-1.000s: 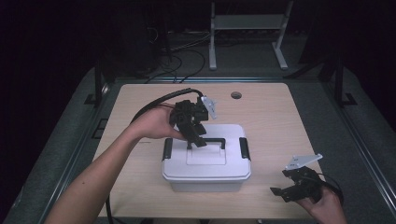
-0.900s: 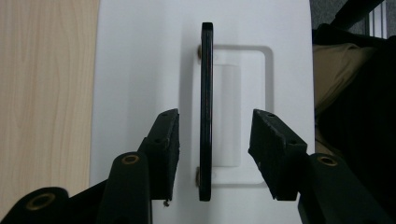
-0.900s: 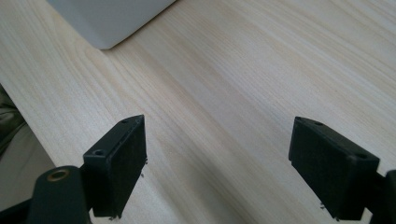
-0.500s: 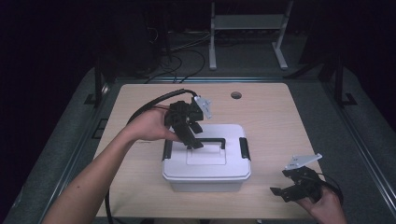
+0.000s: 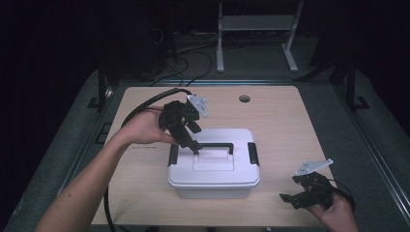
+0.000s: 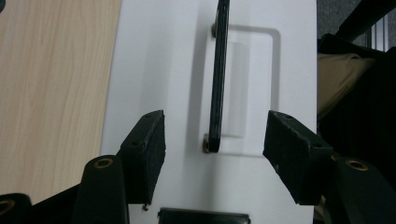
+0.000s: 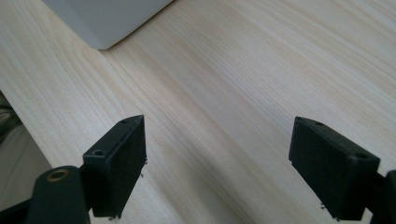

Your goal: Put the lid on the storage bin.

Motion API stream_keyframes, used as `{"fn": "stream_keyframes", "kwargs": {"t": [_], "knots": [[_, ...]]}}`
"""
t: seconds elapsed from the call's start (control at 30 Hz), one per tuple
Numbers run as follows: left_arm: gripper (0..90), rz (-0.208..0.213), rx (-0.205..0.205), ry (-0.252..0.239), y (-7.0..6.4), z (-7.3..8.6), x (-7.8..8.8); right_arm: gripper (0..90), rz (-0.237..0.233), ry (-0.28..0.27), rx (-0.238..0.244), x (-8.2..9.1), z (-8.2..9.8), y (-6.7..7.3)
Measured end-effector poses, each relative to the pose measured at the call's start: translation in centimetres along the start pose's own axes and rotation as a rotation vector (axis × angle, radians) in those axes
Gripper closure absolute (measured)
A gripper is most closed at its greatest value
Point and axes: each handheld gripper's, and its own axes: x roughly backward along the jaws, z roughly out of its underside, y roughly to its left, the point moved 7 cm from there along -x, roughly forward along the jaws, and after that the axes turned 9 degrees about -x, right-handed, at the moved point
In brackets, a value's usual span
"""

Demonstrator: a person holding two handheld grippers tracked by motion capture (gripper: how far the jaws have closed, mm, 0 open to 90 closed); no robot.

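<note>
White box (image 5: 212, 166): sits mid-table (image 5: 270, 121), lid on, black latch at each end, black handle (image 5: 215, 146) upright across the lid.
Handle, seen from left gripper: runs away from the camera, its near end (image 6: 213, 140) between the two pads but touching neither; gap shows on both sides.
Left gripper (image 5: 192, 140): held over the box's left rear part, tilted down toward the handle's left end; jaws apart at a middling width, just been opening, nothing pinched. Midpoint in its own view (image 6: 212, 154) lies over the white lid.
Left latch (image 6: 204, 217): at the bottom edge of the left gripper view, below the pads.
Right gripper (image 5: 296, 189): low at the table's right front corner, well apart from the box; jaws wide, only bare wood between them (image 7: 217, 163).
Box corner, right gripper view (image 7: 107, 21): top left, far from both pads.
</note>
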Motion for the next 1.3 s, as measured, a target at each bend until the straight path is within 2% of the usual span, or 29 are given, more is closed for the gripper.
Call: {"fn": "stream_keyframes", "kwargs": {"t": [0.1, 0.3, 0.43, 0.67, 0.8, 0.97, 1.3], "knots": [[38.3, -0.004, 0.012, -0.007, -0.2, 0.7, 0.0, 18.4, 0.0, -0.002, -0.001, 0.1, -0.1, 0.0], [38.3, -0.001, 0.027, 0.018, -0.4, 2.3, 0.0, 18.4, 0.002, 0.005, 0.006, -0.1, -0.1, 0.1], [36.9, -0.009, 0.037, 0.004, -0.6, 3.0, 0.6, 18.4, 0.003, 0.006, 0.005, -0.1, -0.1, 0.1], [36.1, -0.02, 0.063, 0.032, -0.8, 4.8, 1.0, 18.4, 0.001, 0.006, 0.006, -0.1, -0.1, 0.1], [36.1, -0.016, 0.081, 0.014, -1.0, 5.7, 1.3, 18.4, 0.004, 0.007, 0.004, -0.1, -0.1, 0.1], [36.1, -0.023, 0.102, 0.017, -1.2, 7.0, 1.7, 18.5, 0.003, 0.006, 0.003, 0.0, -0.1, 0.1], [35.0, -0.027, 0.139, 0.015, -1.6, 9.2, 1.5, 18.4, 0.009, 0.0, 0.002, 0.1, -0.1, 0.1]]}}
